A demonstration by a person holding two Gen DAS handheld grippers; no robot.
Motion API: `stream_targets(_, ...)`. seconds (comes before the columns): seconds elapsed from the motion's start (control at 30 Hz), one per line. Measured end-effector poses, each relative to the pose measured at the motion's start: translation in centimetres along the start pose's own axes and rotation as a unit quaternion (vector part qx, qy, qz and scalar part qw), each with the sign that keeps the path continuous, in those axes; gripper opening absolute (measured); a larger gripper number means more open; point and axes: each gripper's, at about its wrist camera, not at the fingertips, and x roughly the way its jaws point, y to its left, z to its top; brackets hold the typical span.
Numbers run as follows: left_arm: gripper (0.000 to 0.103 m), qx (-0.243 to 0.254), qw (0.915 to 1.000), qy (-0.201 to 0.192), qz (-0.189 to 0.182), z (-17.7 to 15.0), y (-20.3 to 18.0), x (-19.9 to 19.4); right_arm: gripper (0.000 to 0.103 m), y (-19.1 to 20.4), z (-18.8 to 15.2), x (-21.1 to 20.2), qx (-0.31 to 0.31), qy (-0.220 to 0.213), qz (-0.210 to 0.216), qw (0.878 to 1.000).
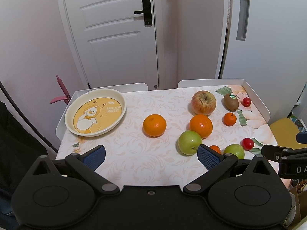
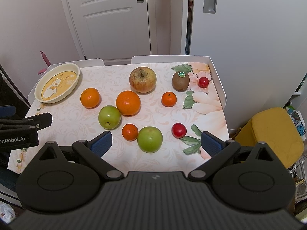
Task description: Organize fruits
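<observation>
A cream plate (image 1: 73, 107) (image 2: 75, 75) with a yellow duck picture sits empty at the table's far left. Fruit lies loose on the tablecloth: a big reddish apple (image 1: 203, 102) (image 2: 142, 79), a kiwi (image 1: 231, 102) (image 2: 180, 81), three oranges of differing size (image 1: 154, 125) (image 1: 201, 126) (image 2: 168, 99), two green apples (image 1: 189, 142) (image 2: 149, 139), a small tangerine (image 2: 129, 131) and two red fruits (image 2: 203, 82) (image 2: 179, 130). My left gripper (image 1: 151, 155) hovers open over the near edge. My right gripper (image 2: 156, 143) is open, the near green apple between its fingers without touching.
The table has white raised edges (image 2: 220, 80) at the back and right. A white door (image 1: 115, 34) stands behind it. A yellow stool (image 2: 272, 134) sits to the right, a pink object (image 1: 61, 92) by the far left corner.
</observation>
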Motion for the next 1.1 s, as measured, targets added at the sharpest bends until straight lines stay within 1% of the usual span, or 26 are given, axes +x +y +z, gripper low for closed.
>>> stream_targets(0.47,0.103,0.000,1.0000,0.005,-0.003,0.2,-0.2,0.6,0.103,0.0,-0.2,0.1,0.003,0.005,0.001,1.000)
stream_targets(0.63,0.103,0.006,0.9999,0.005,-0.011,0.6,-0.7,1.4,0.103,-0.7,-0.3,1.4,0.003,0.017,0.004,1.000)
stream_targets(0.83,0.103,0.015,0.9995,0.012,-0.025,1.2,-1.8,4.1,0.103,-1.2,-1.2,3.8,-0.007,0.034,0.012,0.999)
stream_targets(1.1,0.103,0.031,0.9987,0.031,-0.028,0.4,-3.6,9.2,0.103,-1.7,-2.4,8.4,-0.029,0.056,0.018,0.998)
